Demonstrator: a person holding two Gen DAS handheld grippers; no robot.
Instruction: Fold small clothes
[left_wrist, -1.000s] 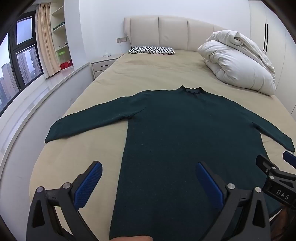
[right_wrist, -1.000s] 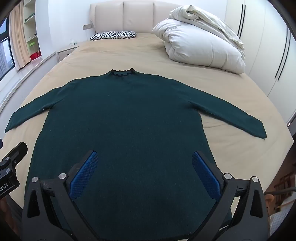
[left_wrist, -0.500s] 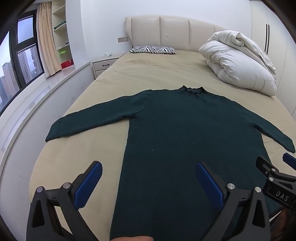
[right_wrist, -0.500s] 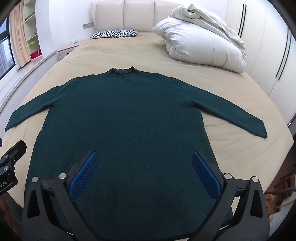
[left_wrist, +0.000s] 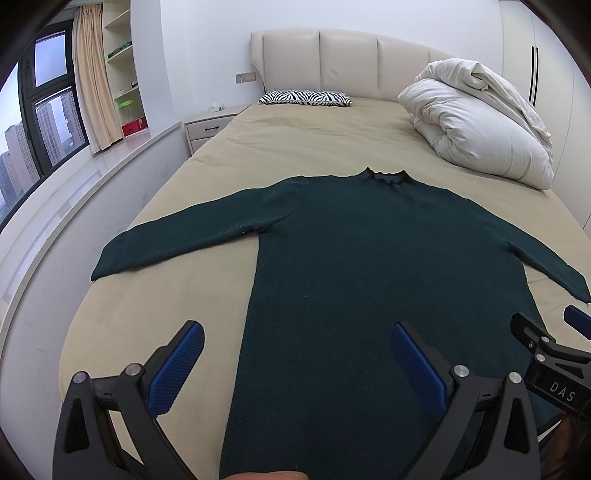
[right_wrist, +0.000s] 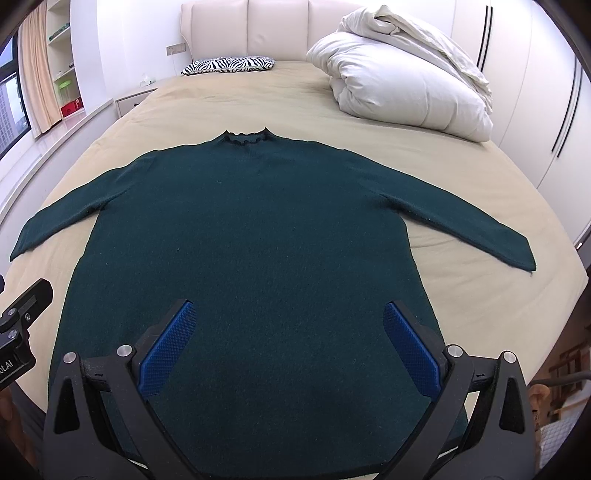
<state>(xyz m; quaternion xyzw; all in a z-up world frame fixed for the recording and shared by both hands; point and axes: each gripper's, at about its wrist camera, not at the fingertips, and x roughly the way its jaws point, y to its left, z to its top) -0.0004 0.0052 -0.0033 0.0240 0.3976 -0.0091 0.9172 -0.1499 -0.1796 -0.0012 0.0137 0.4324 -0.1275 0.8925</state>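
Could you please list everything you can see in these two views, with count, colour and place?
sweater: one, dark green, spread flat on the near half of the bed, sleeves out to both sides
bed: one, beige sheet, cream padded headboard
duvet: one, white, bundled at the far right of the bed
pillow: one, zebra print, by the headboard
nightstand: one, pale, left of the bed
curtain: one, tan, by the window
left gripper: black with blue pads, open, over the sweater's left edge
right gripper: black with blue pads, open, above the sweater's lower body
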